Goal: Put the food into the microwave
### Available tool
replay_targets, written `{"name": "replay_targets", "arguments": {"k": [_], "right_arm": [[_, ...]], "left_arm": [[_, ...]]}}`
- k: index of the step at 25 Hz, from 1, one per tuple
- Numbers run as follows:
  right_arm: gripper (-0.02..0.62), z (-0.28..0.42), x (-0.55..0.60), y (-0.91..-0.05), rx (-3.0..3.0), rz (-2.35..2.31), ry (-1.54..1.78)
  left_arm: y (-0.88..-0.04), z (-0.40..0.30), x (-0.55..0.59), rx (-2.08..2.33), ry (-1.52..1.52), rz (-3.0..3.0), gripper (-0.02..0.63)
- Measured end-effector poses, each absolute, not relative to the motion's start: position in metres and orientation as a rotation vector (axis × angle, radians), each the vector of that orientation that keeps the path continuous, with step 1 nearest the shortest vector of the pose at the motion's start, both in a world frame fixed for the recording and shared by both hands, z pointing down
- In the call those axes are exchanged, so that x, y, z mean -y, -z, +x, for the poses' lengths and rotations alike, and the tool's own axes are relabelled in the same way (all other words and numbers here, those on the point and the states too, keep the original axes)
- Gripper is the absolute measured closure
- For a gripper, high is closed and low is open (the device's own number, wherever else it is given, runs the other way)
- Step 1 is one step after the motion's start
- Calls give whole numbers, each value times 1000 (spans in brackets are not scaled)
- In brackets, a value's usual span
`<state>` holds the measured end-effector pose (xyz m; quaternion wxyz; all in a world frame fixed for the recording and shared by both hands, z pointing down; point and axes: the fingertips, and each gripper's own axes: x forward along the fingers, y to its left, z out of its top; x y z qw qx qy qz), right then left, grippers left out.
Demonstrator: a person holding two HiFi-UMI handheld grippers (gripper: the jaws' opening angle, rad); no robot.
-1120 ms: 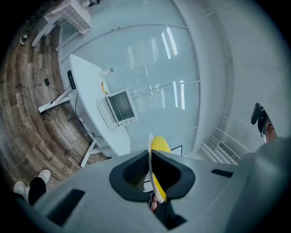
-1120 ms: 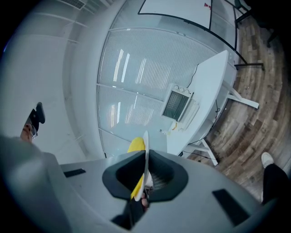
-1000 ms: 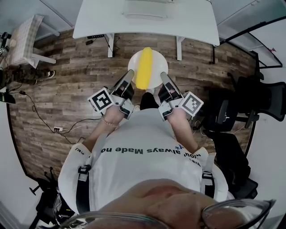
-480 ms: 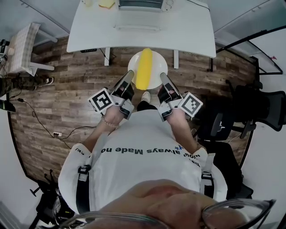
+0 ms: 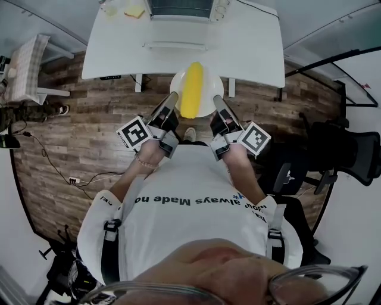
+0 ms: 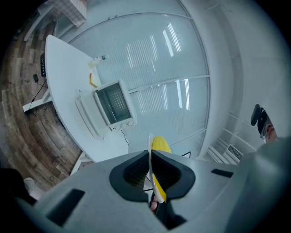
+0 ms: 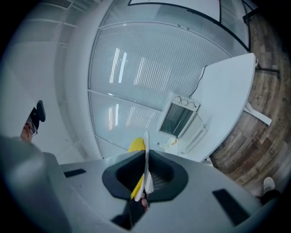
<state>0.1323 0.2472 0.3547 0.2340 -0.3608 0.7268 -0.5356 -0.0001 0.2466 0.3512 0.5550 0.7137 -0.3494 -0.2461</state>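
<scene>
A white plate (image 5: pixel 208 98) carrying a long yellow piece of food (image 5: pixel 191 89) hangs level in front of me, its far rim just over the near edge of the white table (image 5: pixel 250 47). My left gripper (image 5: pixel 168 105) is shut on the plate's left rim and my right gripper (image 5: pixel 218 106) on its right rim. In the left gripper view the plate (image 6: pixel 149 144) shows edge-on between the pads, with the food (image 6: pixel 160 146) behind it. The right gripper view shows the same plate (image 7: pixel 146 148) and food (image 7: pixel 136 145). The microwave (image 5: pixel 180 7) stands at the table's far side, and its door seems folded down.
A yellow item (image 5: pixel 134 11) and a small clear container (image 5: pixel 109 7) sit on the table left of the microwave. Black office chairs (image 5: pixel 351 149) stand to the right. A small checked table (image 5: pixel 27 59) and floor cables (image 5: pixel 71 173) lie to the left on the wooden floor.
The table and microwave have come nearer in the head view; the plate's far rim now reaches the table's near edge. Both grippers keep the same hold on the plate.
</scene>
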Motion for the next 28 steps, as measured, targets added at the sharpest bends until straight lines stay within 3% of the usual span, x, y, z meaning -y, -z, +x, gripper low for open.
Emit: {"name": "replay_targets", "arguments": {"k": [14, 28], "right_arm": [[572, 128, -173, -364, -1974, -995, 1485], [572, 71, -22, -364, -1968, -1037, 1488]], "left_arm": [[-356, -5, -170, 823, 588, 1690, 586], [-358, -62, -17, 796, 580, 1665, 586]]}}
